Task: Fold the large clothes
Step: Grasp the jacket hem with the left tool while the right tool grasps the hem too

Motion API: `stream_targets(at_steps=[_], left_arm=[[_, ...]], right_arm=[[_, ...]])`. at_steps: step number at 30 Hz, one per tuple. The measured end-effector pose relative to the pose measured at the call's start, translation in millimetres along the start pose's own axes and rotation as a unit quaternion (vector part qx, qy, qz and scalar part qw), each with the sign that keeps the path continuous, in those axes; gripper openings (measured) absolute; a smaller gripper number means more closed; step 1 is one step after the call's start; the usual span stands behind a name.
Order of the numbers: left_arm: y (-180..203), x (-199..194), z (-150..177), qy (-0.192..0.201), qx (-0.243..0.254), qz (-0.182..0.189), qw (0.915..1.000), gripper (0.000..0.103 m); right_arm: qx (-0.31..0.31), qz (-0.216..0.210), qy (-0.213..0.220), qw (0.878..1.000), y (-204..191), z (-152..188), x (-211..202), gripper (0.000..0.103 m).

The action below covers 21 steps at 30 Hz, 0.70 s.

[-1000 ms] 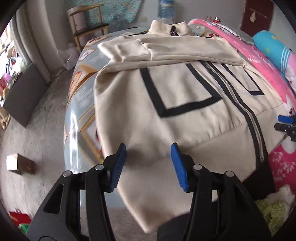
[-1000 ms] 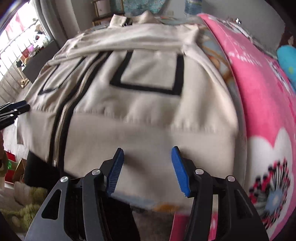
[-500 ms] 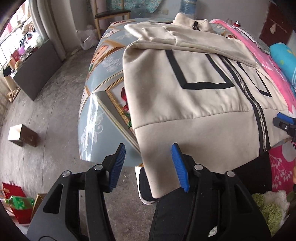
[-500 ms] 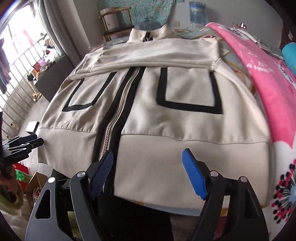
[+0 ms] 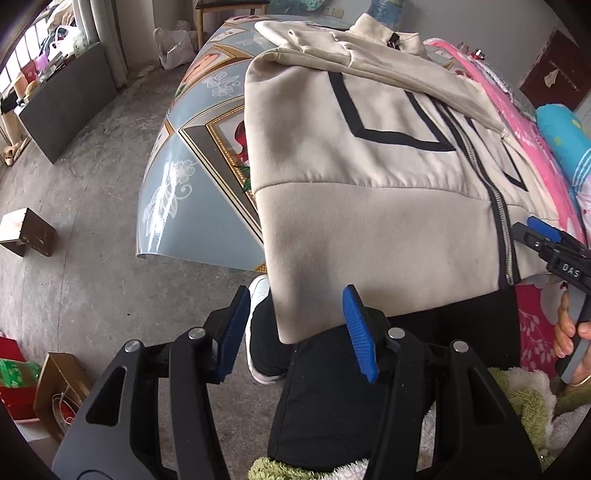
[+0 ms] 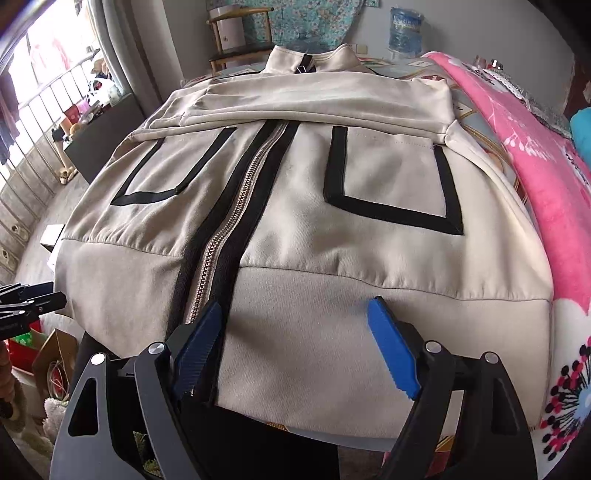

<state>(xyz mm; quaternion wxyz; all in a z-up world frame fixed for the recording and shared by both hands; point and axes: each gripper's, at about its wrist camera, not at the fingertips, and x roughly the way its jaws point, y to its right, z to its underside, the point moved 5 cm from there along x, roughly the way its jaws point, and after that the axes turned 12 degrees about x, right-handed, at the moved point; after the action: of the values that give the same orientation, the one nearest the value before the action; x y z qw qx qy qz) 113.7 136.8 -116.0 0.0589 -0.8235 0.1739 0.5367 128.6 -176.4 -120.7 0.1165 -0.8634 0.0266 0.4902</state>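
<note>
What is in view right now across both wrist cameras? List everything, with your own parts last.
jacket: 1, beige with black trim and a centre zip, spread flat on the table, sleeves folded across the chest, hem hanging over the near edge
table: 1, blue-grey patterned top, under the jacket
blanket: 1, pink floral, beside the jacket
water bottle: 1, blue, far end by the wall
wooden chair: 1, brown, beyond the table
small box: 1, brown, on the floor
shoe: 1, white, at the table's near edge
left gripper: 1, black with blue pads, jaws apart around the hem corner
right gripper: 1, same type, jaws opening, over the hem, gripping nothing
</note>
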Motion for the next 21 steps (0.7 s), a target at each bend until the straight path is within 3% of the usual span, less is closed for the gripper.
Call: stream_targets(at_steps=[7,16,21], left_arm=[[5,-14,10,0.006,0.022,0.022,0.9995,0.05],[-10,-11,20,0.019,-0.045,0.079,0.9957,0.05],[-10,-1,16,0.03,-0.052,0.108,0.9923,0.05]], right_arm=[[-0.003,-0.011,-0.001,1.0,0,1,0,0.08],[-0.016,-0.007,-0.002,1.0,-3,2,1,0.08],[-0.016,-0.004,-0.004,1.0,-3,2,1,0.08]])
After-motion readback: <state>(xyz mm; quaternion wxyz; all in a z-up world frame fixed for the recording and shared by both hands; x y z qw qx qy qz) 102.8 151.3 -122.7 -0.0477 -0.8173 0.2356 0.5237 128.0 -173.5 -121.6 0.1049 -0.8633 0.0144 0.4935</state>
